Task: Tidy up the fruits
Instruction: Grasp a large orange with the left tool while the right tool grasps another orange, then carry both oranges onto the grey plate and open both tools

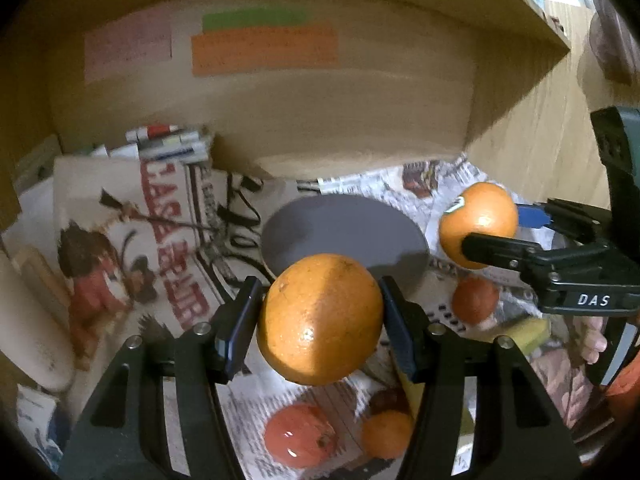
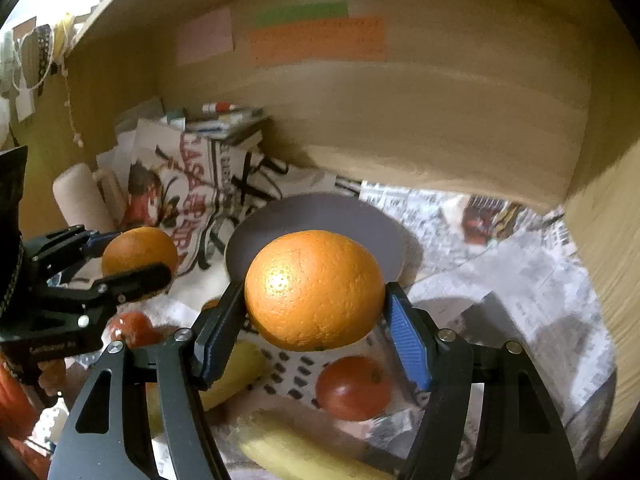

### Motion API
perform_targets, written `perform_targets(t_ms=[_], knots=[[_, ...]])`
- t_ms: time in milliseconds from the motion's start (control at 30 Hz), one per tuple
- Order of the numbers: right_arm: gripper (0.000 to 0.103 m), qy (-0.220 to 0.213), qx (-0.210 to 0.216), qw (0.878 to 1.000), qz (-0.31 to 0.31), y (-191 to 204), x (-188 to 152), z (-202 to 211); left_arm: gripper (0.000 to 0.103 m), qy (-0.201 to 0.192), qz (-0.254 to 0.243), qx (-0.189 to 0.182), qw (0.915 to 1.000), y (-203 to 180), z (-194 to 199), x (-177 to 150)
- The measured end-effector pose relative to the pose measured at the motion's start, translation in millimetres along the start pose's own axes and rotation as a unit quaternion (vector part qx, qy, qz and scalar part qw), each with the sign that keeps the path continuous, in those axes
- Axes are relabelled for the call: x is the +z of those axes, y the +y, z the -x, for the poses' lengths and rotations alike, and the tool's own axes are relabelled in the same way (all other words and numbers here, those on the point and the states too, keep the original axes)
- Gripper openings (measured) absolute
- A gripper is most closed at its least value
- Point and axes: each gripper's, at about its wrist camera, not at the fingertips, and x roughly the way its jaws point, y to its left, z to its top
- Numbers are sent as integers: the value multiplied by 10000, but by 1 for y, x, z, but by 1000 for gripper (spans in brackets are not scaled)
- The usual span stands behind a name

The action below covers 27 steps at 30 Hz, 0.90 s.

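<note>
My left gripper (image 1: 320,320) is shut on an orange (image 1: 320,318), held above the newspaper in front of a grey plate (image 1: 344,228). My right gripper (image 2: 316,312) is shut on a second orange (image 2: 314,290), also in front of the plate (image 2: 320,216). Each gripper shows in the other's view: the right one with its orange (image 1: 478,224) at the right, the left one with its orange (image 2: 138,254) at the left. Red tomatoes (image 2: 354,388) (image 1: 300,436), a small orange fruit (image 1: 386,434) and yellow bananas (image 2: 296,452) lie on the newspaper below.
The scene is inside a wooden desk nook with a back wall (image 1: 320,120) carrying coloured sticky notes (image 1: 264,48). A printed paper bag (image 1: 152,232), stacked books with markers (image 1: 172,144) and a pale roll (image 2: 80,200) stand at the left. Newspaper (image 2: 520,264) covers the surface.
</note>
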Motion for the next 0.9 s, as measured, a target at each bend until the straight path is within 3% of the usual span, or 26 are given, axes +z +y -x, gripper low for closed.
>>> perform_targets(t_ms=[333, 633, 900], knots=[[66, -351, -225, 9990, 190, -5, 22, 10, 59, -286, -31, 220, 9993, 8, 3, 35], [66, -243, -440, 9979, 405, -10, 36, -12, 59, -202, -180, 287, 9992, 6, -16, 55], [66, 60, -327, 9992, 232, -27, 45, -42, 59, -84, -340, 354, 9988, 3, -44, 68]])
